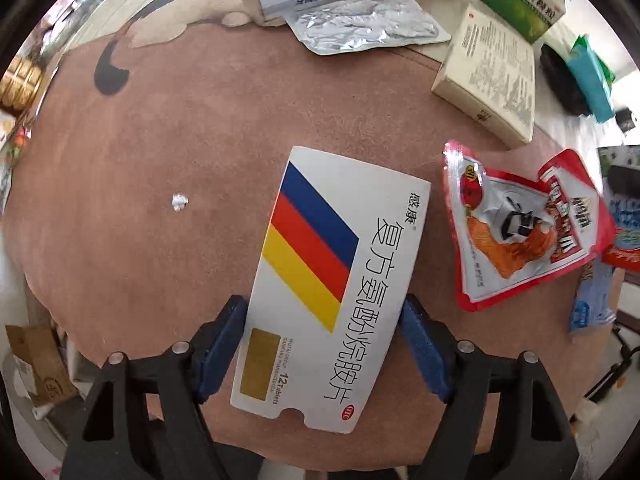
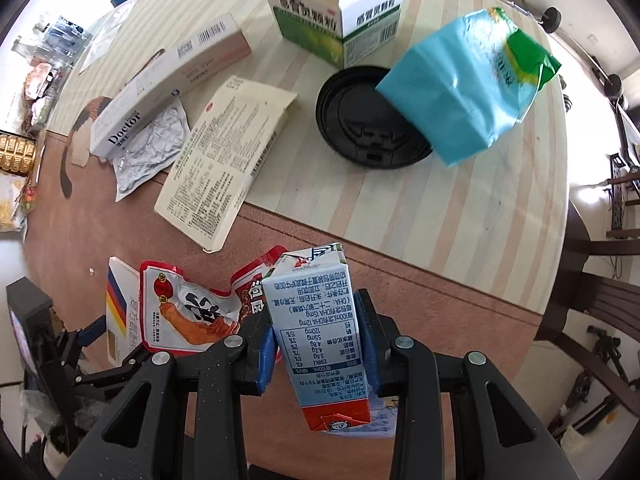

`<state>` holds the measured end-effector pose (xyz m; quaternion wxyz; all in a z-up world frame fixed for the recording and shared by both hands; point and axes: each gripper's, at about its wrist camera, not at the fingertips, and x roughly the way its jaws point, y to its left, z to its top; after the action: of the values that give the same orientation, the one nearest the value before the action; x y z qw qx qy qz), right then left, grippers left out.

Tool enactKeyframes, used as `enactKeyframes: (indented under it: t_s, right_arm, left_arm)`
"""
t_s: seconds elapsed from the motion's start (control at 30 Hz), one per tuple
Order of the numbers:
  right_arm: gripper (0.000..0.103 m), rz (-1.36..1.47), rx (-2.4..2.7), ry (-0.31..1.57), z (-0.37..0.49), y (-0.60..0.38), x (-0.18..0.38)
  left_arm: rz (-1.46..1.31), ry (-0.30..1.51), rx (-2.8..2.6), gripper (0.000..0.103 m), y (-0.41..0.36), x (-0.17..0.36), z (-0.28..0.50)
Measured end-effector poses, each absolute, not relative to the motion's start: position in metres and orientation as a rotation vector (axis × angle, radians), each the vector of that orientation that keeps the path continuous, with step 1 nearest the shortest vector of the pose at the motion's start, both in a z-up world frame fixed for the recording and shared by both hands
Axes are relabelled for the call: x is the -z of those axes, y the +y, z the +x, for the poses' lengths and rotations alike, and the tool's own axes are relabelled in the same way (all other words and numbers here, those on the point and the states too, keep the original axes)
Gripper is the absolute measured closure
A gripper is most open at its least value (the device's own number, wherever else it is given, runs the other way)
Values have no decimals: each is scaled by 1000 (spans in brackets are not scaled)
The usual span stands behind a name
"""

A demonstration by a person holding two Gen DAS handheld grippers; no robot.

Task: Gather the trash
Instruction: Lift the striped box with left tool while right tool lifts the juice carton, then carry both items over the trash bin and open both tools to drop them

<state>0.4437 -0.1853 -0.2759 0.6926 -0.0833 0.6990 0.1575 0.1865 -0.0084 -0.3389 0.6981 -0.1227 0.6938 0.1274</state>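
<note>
Your left tool [image 1: 324, 322] clamps the white medicine box [image 1: 320, 280] across its width, its striped end reaching ahead above the counter [image 1: 160, 140]. Your right tool [image 2: 320, 344] grips a small milk carton [image 2: 320, 332]. A red snack wrapper [image 1: 520, 232] lies just right of the box; further boxes and a foil pouch [image 1: 360, 24] lie beyond.

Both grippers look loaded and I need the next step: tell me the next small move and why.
Probably carry both loads to the trash container, which neither view shows. The left gripper is shut on the striped tablet box; the right gripper is shut on the milk carton. With no free jaws, the red snack wrapper and the rest must wait.
</note>
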Motion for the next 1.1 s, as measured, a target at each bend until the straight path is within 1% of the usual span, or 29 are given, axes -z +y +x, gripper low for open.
enactKeyframes:
  t_s: [0.17,0.43,0.53,0.57,0.63,0.77,0.83,0.87,0.9,0.97,1.03,1.1]
  right_arm:
    - [66,-175,-364,1534,434,-176,267]
    - [66,-158,-452,1439,386,-152,216]
    - [66,-156,-548,1412,347,-134,194]
    - [66,-161,-583,1411,330,-126,191]
    - [66,-167,-667,1432,288,-103,197]
    - [66,-201,-818,1504,198,-60,233]
    - [66,-253,-878,1537,153,-36,265]
    - [67,-281,-896,1553,134,-25,285]
    - [67,-306,-905,1569,116,-15,309]
    - [67,-344,-907,1597,90,1,357]
    - [67,-401,-892,1599,66,17,414]
    - [67,-432,-878,1612,53,26,463]
  left_arm:
    - [-343,1485,-321,27,-17,323,161]
    - [-475,1324,-427,28,-16,268,87]
    - [-560,1266,-477,28,21,244,56]
    - [-585,1259,-484,28,67,235,55]
    - [-665,1236,-531,28,99,235,16]
    - [-791,1241,-608,28,130,263,-46]
    - [-877,1254,-636,28,145,288,-82]
    - [-937,1272,-659,28,154,317,-105]
    - [-957,1276,-666,28,157,330,-111]
    - [-1038,1279,-689,28,168,383,-135]
    - [-1088,1283,-687,28,175,419,-142]
    - [-1152,1290,-674,28,184,477,-148]
